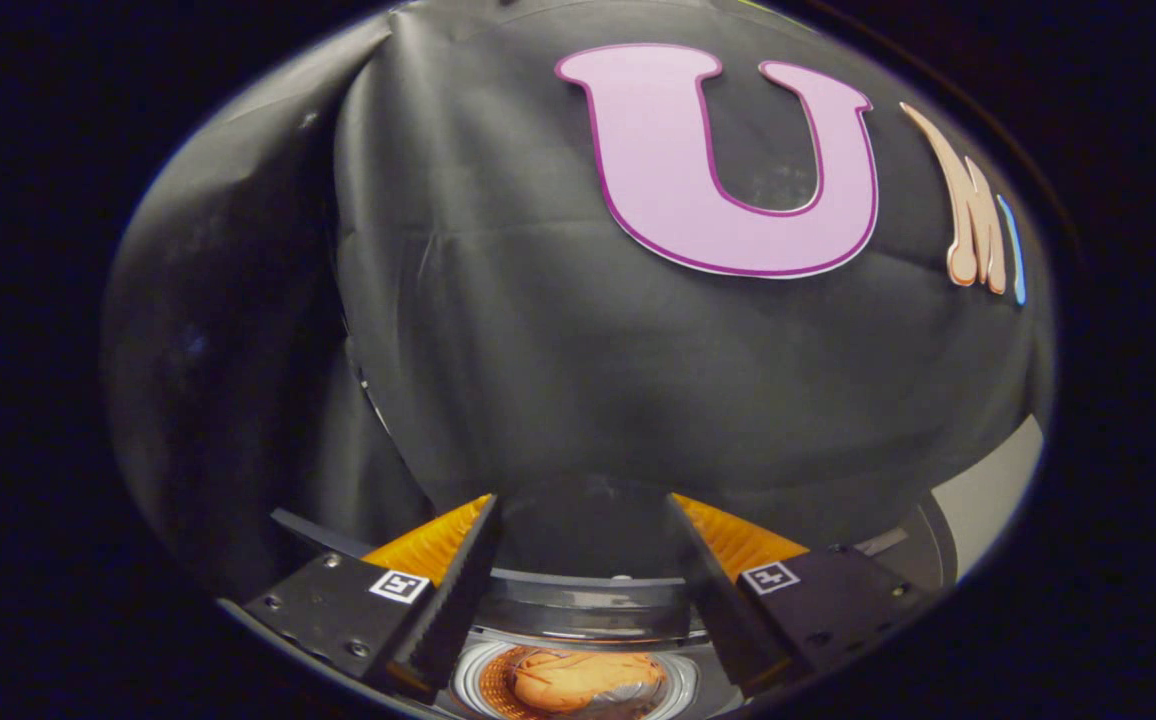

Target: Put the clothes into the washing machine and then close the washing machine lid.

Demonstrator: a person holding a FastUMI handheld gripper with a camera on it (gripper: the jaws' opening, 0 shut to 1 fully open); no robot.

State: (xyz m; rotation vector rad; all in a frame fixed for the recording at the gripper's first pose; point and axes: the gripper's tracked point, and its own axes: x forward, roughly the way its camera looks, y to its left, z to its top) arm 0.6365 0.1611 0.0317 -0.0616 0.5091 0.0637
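Held high over the washing machine (pixel 588 605), the gripper (pixel 583 540) has its two fingers (pixel 463 580) spread well apart, with nothing caught between them and nothing touching either one. Each finger carries a small square marker on its mount, and their ribbed inner faces angle away from one another, leaving a wide gap. Through that gap, down below the fingertips, I can see the round mouth of the machine's drum (pixel 473 680), ringed by a pale rim, and inside it lies a bunched-up orange garment (pixel 578 680), crumpled into folds and resting within the tub. A lighter patch shows on the cloth toward the right finger, though I cannot tell whether it belongs to the same piece or to another. Just beyond the drum opening, a dark curved band of the machine's top runs across between the two fingers; it may be the raised lid or the back panel, and I cannot say which from where the tool looks. Beyond the fingers hangs the booth's black cloth wall (pixel 538 330), creased with fold lines and draped in two overlapping sheets. Off past the right finger, a pale grey surface (pixel 988 490) curves along beside the machine. The garment sits inside the drum, well below the open fingers, apart from them.
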